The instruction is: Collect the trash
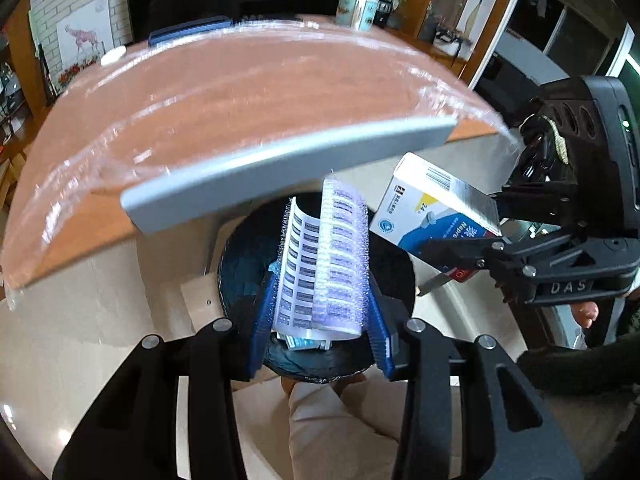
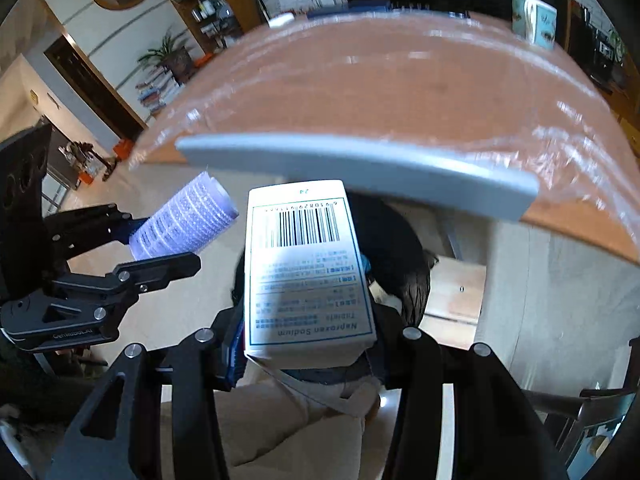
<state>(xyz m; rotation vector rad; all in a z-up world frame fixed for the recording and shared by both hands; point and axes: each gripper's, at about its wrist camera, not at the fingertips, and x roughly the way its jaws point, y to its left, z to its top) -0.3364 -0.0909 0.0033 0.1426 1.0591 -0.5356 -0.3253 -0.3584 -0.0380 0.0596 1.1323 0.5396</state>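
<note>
My left gripper [image 1: 324,280] is shut on a purple mesh roller [image 1: 340,256] wrapped around a curled sheet of barcode labels [image 1: 298,264]. It hangs over a round bin with a black liner [image 1: 240,248], which has some small packets at its bottom. My right gripper [image 2: 304,300] is shut on a white and blue medicine box [image 2: 308,264], held barcode up over the same bin [image 2: 404,248]. The box [image 1: 424,208] and the right gripper [image 1: 476,228] show in the left wrist view to the right of the roller. Left of the box, the right wrist view shows the roller [image 2: 184,224] in the left gripper [image 2: 160,240].
A wooden table covered in plastic film [image 1: 240,100], with a grey front strip [image 1: 280,168], overhangs the bin's far side. A mug [image 1: 358,10] stands at the table's far edge. Beige trouser legs [image 1: 332,420] are just below the grippers. A wooden board [image 2: 456,292] lies beside the bin.
</note>
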